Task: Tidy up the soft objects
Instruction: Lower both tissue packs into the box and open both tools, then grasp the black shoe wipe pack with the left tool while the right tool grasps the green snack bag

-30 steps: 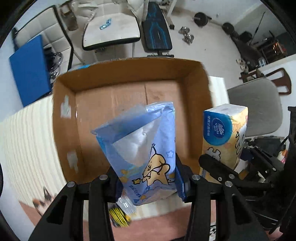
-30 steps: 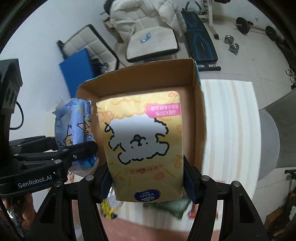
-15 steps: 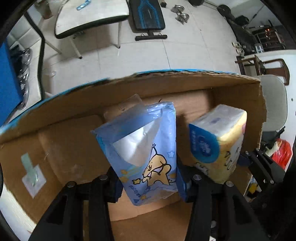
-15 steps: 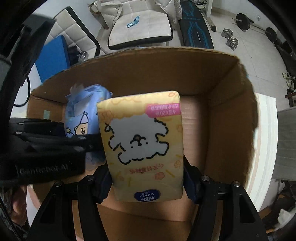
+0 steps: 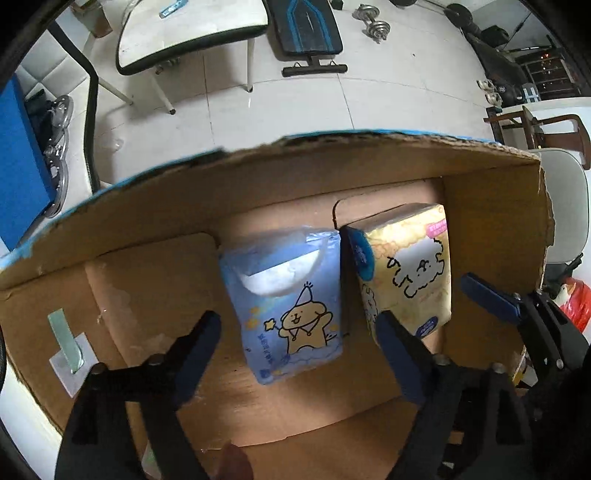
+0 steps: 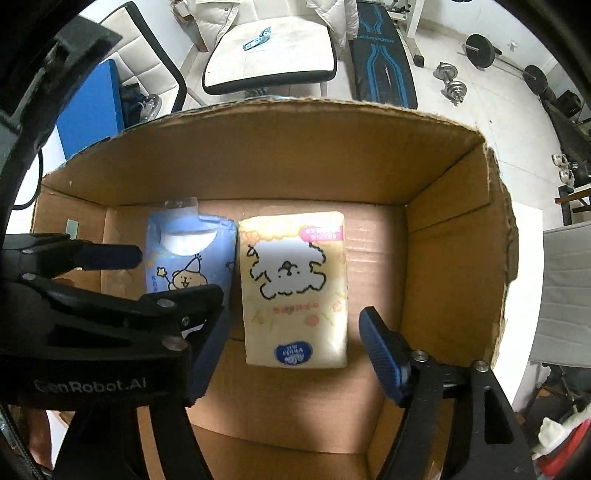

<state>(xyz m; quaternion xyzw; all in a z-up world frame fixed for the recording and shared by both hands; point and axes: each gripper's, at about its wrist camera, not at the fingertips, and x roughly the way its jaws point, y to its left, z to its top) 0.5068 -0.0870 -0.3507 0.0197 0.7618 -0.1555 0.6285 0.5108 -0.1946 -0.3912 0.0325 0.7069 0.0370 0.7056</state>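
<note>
A blue tissue pack (image 5: 291, 306) with a cartoon bear lies flat on the floor of an open cardboard box (image 5: 332, 173). A yellow tissue pack (image 5: 410, 273) with a fluffy dog drawing lies right beside it, touching. Both also show in the right wrist view, blue (image 6: 188, 254) and yellow (image 6: 295, 288), inside the box (image 6: 280, 151). My left gripper (image 5: 299, 354) is open above the blue pack, its jaws wide on either side. My right gripper (image 6: 291, 350) is open over the yellow pack and holds nothing.
The box floor to the left of the blue pack holds a white taped label (image 5: 70, 354). Beyond the box stand a white-seated chair (image 5: 192, 29), a blue weight bench (image 5: 306, 29), dumbbells (image 5: 373, 26) and a blue panel (image 5: 22, 147). A grey chair (image 6: 569, 288) is at right.
Both grippers lowered into the box, opened and let go. The blue and yellow packs now lie side by side on the box floor.
</note>
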